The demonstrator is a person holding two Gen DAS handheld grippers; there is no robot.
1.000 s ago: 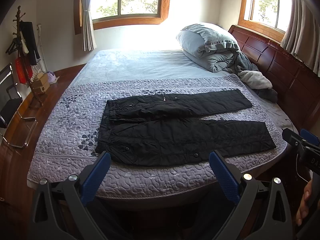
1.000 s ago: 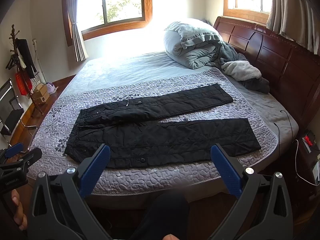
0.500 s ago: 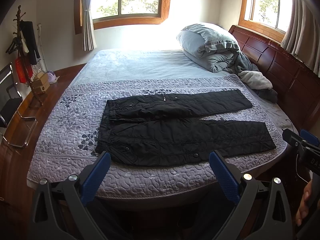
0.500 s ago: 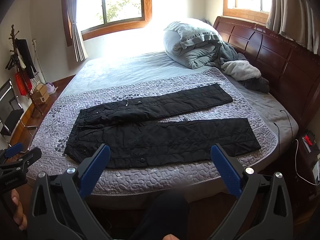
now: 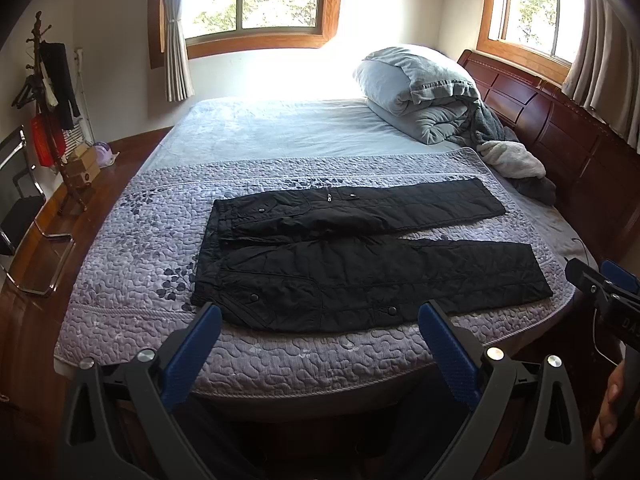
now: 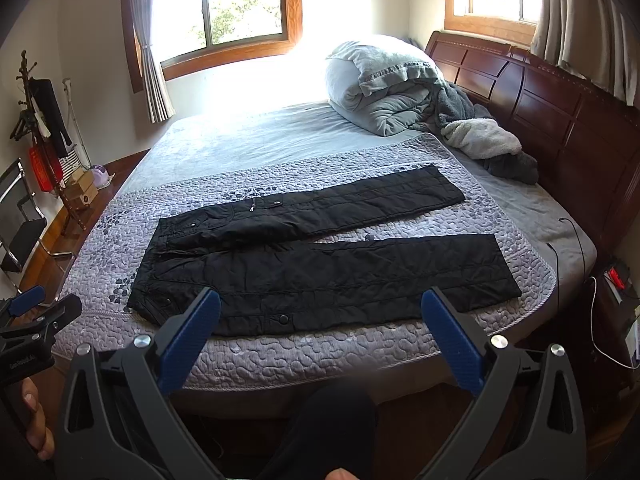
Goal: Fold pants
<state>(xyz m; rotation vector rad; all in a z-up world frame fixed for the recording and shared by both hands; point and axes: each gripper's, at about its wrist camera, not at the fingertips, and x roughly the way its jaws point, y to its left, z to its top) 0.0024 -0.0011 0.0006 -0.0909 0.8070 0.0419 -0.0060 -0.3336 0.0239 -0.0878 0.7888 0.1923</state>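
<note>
Black pants (image 5: 360, 264) lie flat and unfolded on the quilt (image 5: 132, 264) near the bed's front edge, waist toward the coat rack (image 5: 44, 92). Beyond them sit a rolled duvet (image 5: 420, 92) and headboard (image 5: 580, 148). Both the left hand-held gripper (image 5: 318, 330) and right hand-held gripper (image 6: 320, 318) hover wide, empty. Only the right view shows a cable (image 6: 576, 240) and nightstand (image 6: 612, 300).

White letters "DA", cut off at the frame edge, on black right gripper body (image 5: 624, 320), faint small white lettering on black left gripper body (image 6: 24, 362), illegible
</note>
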